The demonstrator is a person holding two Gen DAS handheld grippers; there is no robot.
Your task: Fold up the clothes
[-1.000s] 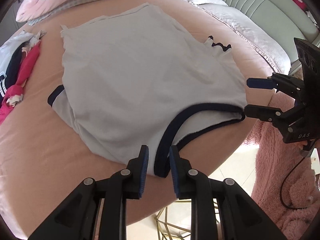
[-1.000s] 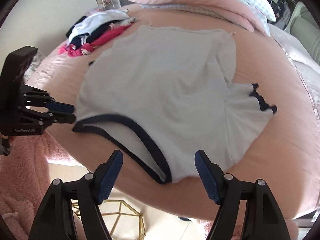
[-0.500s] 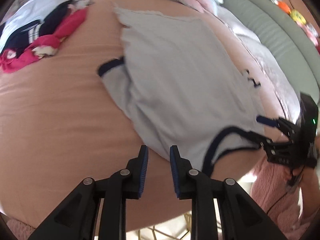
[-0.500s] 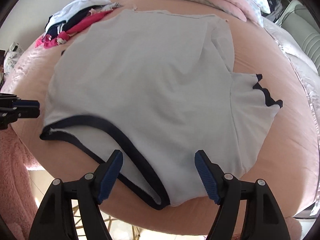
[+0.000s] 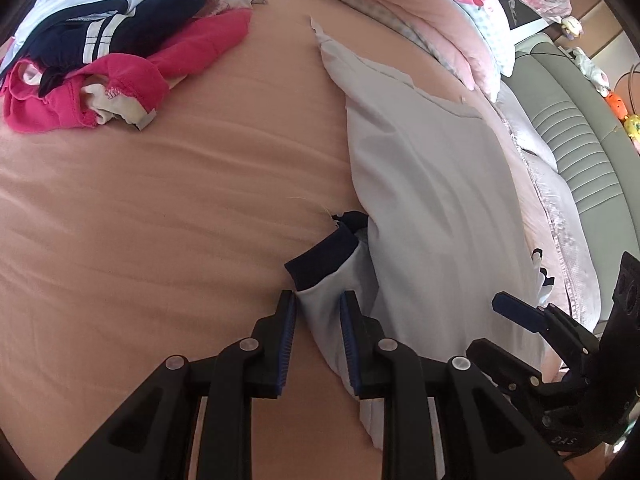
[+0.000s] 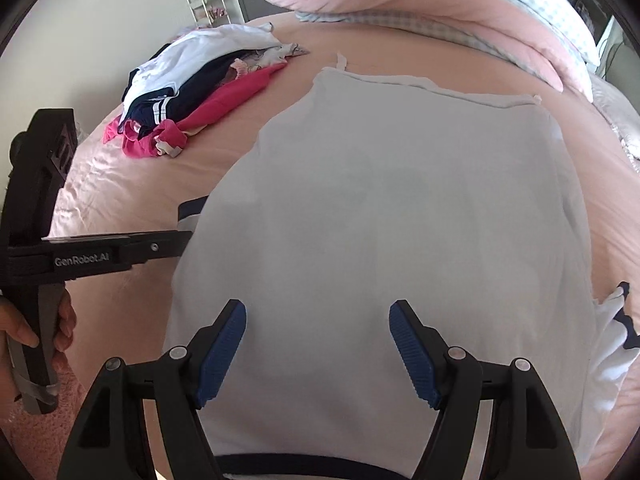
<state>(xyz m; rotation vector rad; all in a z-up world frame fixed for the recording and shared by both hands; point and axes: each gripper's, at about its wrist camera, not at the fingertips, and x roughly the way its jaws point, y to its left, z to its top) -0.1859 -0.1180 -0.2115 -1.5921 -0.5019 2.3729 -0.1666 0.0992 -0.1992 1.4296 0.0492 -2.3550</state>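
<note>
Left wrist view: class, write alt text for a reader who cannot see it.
The left gripper straddles the navy-cuffed sleeve of a pale blue cotton shirt spread on a peach bedsheet. A heap of pink and navy clothes lies beyond.

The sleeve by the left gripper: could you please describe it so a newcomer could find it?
On the pink bed lies a pale shirt. Its sleeve sticks out between the left gripper fingers; unlike the scalloped sleeve, its navy cuff is plain.

Home bedroom: pink-sheeted bed (image 5: 160,200), pillows (image 6: 440,4) at far end, padded headboard (image 5: 576,152) right, clothes pile (image 6: 192,92) far left.
</note>
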